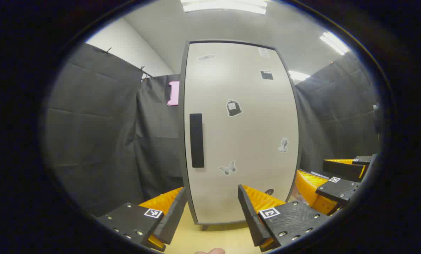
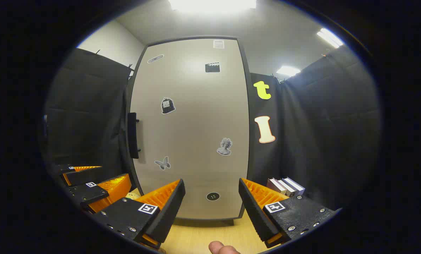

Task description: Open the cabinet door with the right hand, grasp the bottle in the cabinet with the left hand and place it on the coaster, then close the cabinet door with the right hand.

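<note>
i see the cabinet door (image 1: 240, 134) shut, upright in front of me on the light wooden table (image 1: 217, 236). its dark vertical handle (image 1: 196, 140) sits near the door's left edge, about mid-height. stickers dot the door face, a butterfly (image 1: 227, 168) low down among them. the bottle is behind the shut door, so i cannot tell where it stands. i cannot make out the coaster.

left gripper (image 1: 210, 211): my fingers are spread wide apart with nothing between them, hanging just in front of the lower part of the door, apart from it. in the left gripper view the right gripper (image 1: 332, 176) shows off to the right, lower corner.

right gripper (image 2: 212, 208): fingers likewise wide apart and holding nothing, aimed at the door's lower half, well clear of the handle (image 2: 133, 135). in the right gripper view the left gripper (image 2: 90, 183) sits at lower left. a few books (image 2: 285, 186) stand to the right of the cabinet, against the black cloth.
</note>
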Demonstrator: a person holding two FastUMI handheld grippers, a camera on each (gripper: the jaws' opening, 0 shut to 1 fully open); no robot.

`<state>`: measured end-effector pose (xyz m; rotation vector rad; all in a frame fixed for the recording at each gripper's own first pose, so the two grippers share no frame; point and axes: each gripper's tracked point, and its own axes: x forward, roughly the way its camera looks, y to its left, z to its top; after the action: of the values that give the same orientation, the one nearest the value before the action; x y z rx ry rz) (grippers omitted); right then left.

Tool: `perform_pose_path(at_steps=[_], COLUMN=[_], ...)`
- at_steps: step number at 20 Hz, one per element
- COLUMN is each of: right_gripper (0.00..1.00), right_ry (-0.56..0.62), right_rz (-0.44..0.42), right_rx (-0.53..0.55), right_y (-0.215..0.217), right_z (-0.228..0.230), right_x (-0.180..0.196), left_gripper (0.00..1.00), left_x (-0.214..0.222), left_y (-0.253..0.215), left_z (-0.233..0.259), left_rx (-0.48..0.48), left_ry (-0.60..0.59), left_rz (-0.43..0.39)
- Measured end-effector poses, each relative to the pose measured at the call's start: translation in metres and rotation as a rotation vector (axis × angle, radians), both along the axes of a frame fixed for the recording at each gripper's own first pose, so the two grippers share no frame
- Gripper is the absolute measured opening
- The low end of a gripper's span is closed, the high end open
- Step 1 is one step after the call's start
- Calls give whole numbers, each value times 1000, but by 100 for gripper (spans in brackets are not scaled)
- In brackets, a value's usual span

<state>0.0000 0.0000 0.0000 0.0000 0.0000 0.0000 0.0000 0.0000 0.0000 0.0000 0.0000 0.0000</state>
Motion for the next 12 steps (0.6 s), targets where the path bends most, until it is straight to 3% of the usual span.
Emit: perform_pose_path(at_steps=[12], right_gripper=[94], right_ry=[-28], right_rz=[1], right_rx=[2], right_y=[6], right_z=[10], right_x=[3], left_gripper=[85], left_x=[3], left_y=[8], left_z=[0], left_rx=[-12], left_ry=[-3], left_rz=[-11])
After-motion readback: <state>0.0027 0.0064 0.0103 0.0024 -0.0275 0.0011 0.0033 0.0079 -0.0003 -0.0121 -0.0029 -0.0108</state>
